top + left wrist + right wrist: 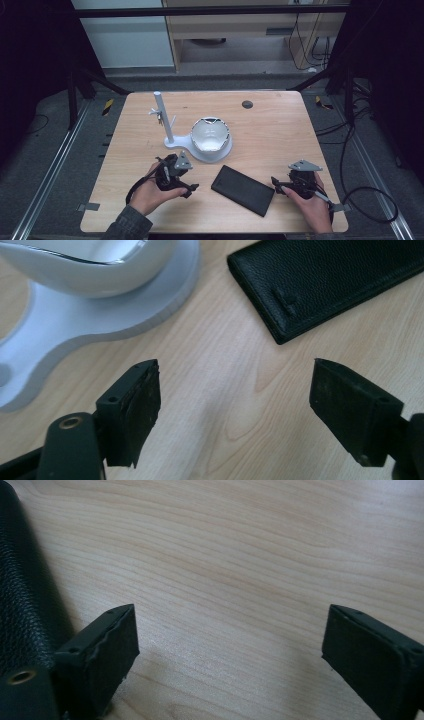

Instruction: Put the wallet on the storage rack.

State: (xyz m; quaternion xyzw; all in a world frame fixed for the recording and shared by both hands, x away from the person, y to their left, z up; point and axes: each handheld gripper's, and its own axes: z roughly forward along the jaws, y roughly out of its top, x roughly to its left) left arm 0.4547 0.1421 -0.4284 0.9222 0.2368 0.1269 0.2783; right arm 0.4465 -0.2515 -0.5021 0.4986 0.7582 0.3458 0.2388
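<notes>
A flat black leather wallet (242, 190) lies slantwise on the wooden table (270, 130) near its front edge, between the two hands. My left gripper (191, 190) is low over the table just left of the wallet, open with only bare wood between its jaws (235, 365). The wallet's corner (330, 280) lies ahead of it. My right gripper (276, 185) sits at the wallet's right end, open and empty (231, 610), with the wallet's edge (20, 595) beside its left jaw.
A white bowl (210, 134) rests on a white stand (200, 150) with an upright post (164, 117) behind the left gripper; the bowl (90, 265) and the stand's base (100, 315) are close to it. A black round plug (247, 104) sits at the table's far side.
</notes>
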